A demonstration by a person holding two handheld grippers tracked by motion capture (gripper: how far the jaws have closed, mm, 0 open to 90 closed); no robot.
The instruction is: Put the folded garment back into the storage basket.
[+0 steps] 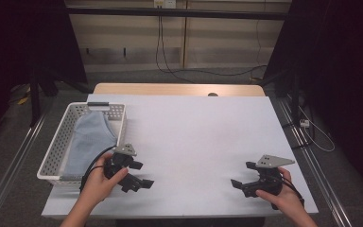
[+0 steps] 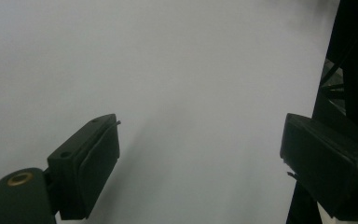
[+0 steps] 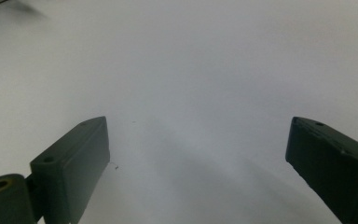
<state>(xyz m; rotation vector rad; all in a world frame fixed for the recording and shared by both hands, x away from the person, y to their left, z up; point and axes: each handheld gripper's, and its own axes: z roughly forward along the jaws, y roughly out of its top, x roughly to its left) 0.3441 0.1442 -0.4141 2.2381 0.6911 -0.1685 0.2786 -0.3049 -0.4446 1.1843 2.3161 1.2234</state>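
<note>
High view: left gripper low over the white table sheet, jaws spread, nothing held, just right of the white perforated plastic basket at the table's left edge. Folded light-blue cloth lies inside that basket. Right gripper near the front right, jaws apart, empty.

Left gripper view: both black jaws wide, bare white sheet between them.

Right gripper view: jaws wide, only white sheet in the gap.

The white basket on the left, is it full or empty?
Not empty: the white basket holds a light blue cloth that covers most of its floor.
</note>
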